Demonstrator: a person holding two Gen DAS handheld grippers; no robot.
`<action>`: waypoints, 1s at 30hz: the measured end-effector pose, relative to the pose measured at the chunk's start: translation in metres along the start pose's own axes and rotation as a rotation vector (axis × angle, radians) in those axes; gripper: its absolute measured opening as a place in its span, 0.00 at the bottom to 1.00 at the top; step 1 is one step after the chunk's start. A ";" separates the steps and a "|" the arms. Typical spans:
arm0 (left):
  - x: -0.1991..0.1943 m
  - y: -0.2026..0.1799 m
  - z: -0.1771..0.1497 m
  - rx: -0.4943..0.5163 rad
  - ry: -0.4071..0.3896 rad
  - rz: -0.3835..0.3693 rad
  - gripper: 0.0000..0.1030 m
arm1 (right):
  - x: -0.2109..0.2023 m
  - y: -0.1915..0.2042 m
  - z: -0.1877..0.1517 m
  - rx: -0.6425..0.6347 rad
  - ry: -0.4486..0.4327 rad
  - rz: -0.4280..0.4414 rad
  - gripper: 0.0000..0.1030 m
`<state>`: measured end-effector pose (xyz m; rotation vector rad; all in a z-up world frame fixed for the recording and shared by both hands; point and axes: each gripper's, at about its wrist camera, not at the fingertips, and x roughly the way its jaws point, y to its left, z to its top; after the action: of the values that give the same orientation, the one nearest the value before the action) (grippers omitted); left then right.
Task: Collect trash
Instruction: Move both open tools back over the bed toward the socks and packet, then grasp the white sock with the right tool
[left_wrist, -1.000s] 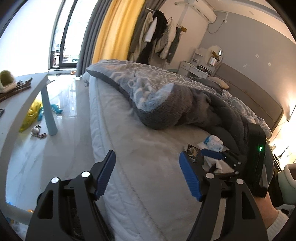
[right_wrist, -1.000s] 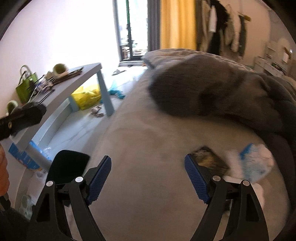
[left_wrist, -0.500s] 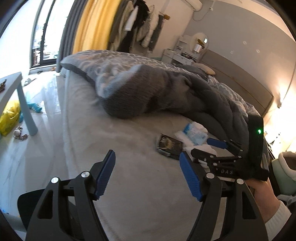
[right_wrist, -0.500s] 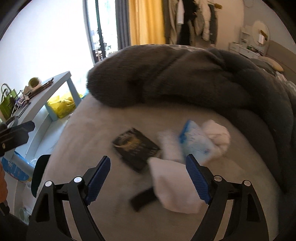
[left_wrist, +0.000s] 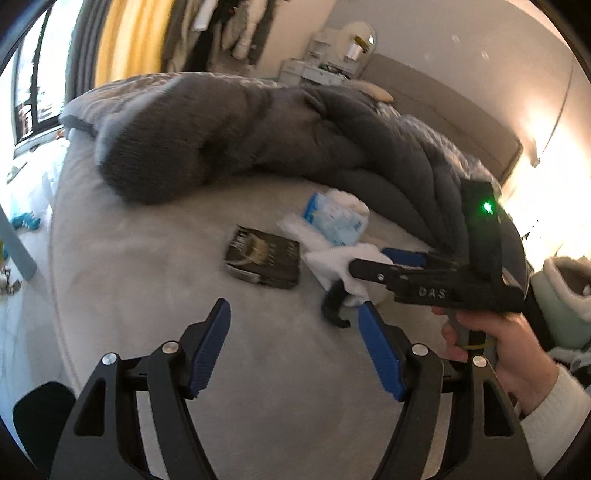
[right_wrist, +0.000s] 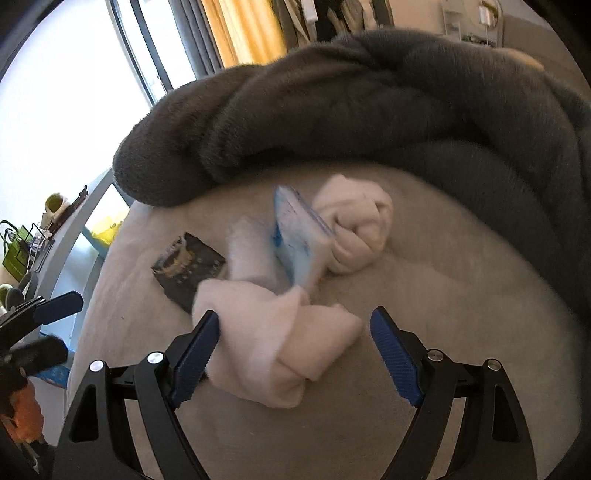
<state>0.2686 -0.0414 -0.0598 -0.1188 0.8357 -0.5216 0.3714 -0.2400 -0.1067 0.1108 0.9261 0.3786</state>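
Trash lies on the pale bed sheet (left_wrist: 147, 295): a black wrapper (left_wrist: 264, 258) (right_wrist: 186, 264), a blue and white tissue pack (left_wrist: 334, 218) (right_wrist: 299, 236), and crumpled white tissues (left_wrist: 334, 258) (right_wrist: 280, 332), with another tissue wad (right_wrist: 354, 229) behind the pack. My right gripper (right_wrist: 295, 350) is open, its jaws either side of the nearest crumpled tissue; it also shows in the left wrist view (left_wrist: 360, 291). My left gripper (left_wrist: 295, 350) is open and empty, low over the sheet in front of the black wrapper.
A thick grey duvet (left_wrist: 240, 125) (right_wrist: 369, 103) is bunched along the far side of the trash. A pale blue table (right_wrist: 74, 221) with clutter stands left of the bed. A dresser with a round mirror (left_wrist: 343, 48) stands at the far wall.
Both grippers have moved in toward the trash on the bed. The right gripper has dropped over the nearest crumpled tissue, which now lies between its open jaws. Both stay open.
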 end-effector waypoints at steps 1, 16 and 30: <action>0.004 -0.004 -0.001 0.015 0.009 0.001 0.72 | 0.003 -0.003 -0.002 0.012 0.012 0.032 0.70; 0.057 -0.028 -0.005 -0.021 0.093 -0.096 0.64 | -0.020 -0.002 0.001 -0.053 -0.053 0.071 0.47; 0.089 -0.033 0.000 -0.109 0.083 -0.047 0.32 | -0.030 -0.015 -0.008 -0.040 -0.047 0.069 0.47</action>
<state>0.3049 -0.1129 -0.1097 -0.2191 0.9441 -0.5281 0.3525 -0.2652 -0.0926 0.1149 0.8696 0.4567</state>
